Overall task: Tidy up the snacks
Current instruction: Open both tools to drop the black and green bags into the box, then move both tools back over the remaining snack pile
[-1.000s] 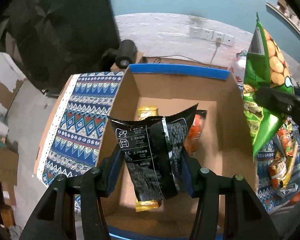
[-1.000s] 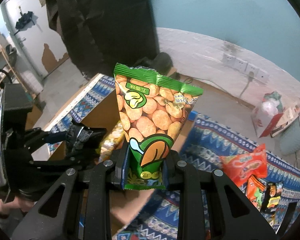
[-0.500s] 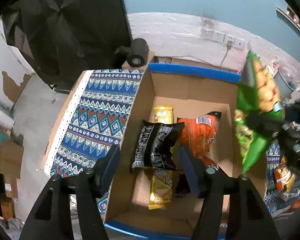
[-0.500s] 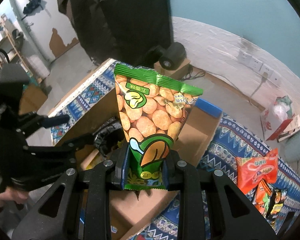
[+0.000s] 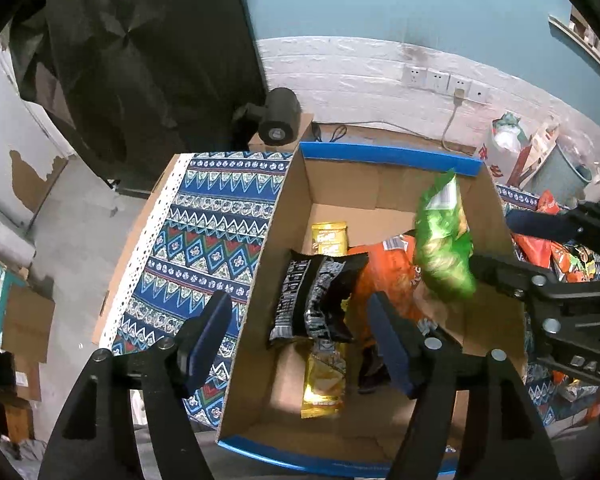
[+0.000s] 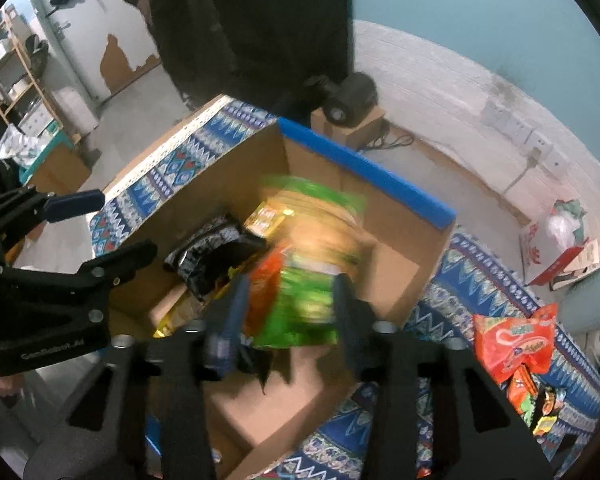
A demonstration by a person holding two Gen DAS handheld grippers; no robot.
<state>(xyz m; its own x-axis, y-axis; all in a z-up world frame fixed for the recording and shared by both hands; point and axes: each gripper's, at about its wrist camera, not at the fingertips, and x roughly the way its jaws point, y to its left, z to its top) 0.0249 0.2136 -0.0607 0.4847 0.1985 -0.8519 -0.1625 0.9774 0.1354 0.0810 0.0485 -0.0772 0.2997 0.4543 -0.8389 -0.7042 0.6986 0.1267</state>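
Note:
A cardboard box (image 5: 288,216) (image 6: 228,168) with blue edges stands on a patterned cloth. Inside lie a black snack bag (image 5: 316,300) (image 6: 212,256), an orange bag (image 5: 388,276) and yellow packets (image 5: 330,236). A green peanut bag (image 5: 442,240) (image 6: 312,256) is blurred, loose in the air over the box between the right fingers. My left gripper (image 5: 300,336) is open and empty above the box's left side. My right gripper (image 6: 288,312) is open above the box and also shows in the left wrist view (image 5: 540,280).
More snack bags (image 6: 512,344) lie on the patterned cloth (image 5: 204,236) to the right of the box. A black round device (image 5: 280,120) sits on a small carton behind the box. Wall sockets and a bin with clutter stand at the back right.
The right gripper opened and let go of the green bag, which is dropping into the box. The left gripper, open since half a second ago, has lifted back from the black bag.

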